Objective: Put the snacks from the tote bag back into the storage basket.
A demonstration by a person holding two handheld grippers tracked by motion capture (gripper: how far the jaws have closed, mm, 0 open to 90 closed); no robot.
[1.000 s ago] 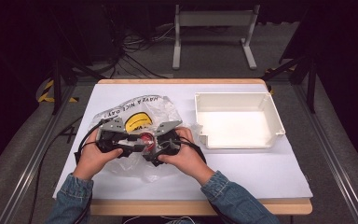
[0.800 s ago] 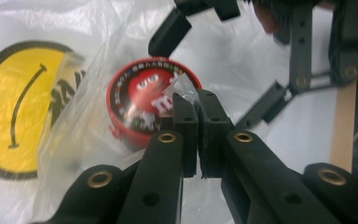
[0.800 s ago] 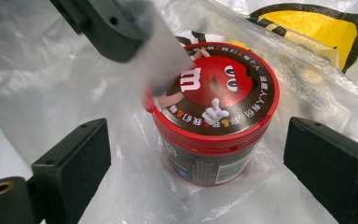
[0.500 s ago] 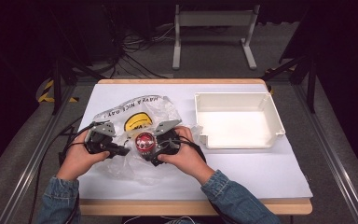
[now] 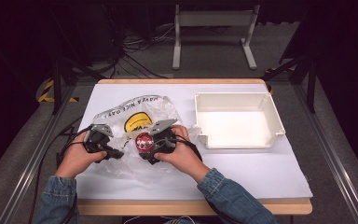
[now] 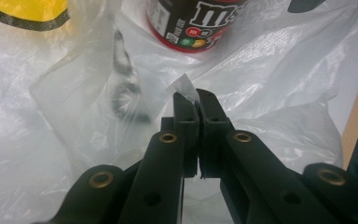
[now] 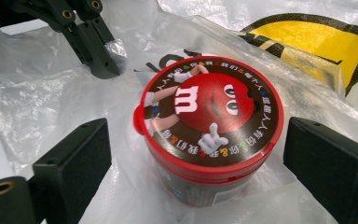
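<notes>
A wooden table [image 5: 182,206] stands on grey floor [image 5: 335,154] in a dark room.

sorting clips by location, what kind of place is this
Probably a lab or studio set up for recording: a lone white-covered table on grey carpet, dark curtains around, loose cables on the floor, a metal stand behind.

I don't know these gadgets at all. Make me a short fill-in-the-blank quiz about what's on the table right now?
1. The left claw is shut on a fold of the clear plastic ____.
2. The lid of the candy tub is coloured ____.
3. The right claw has one jaw on each side of the ____, not pressing it.
4. The white tray holds ____.

Missing words: bag; red; tub; nothing
</notes>
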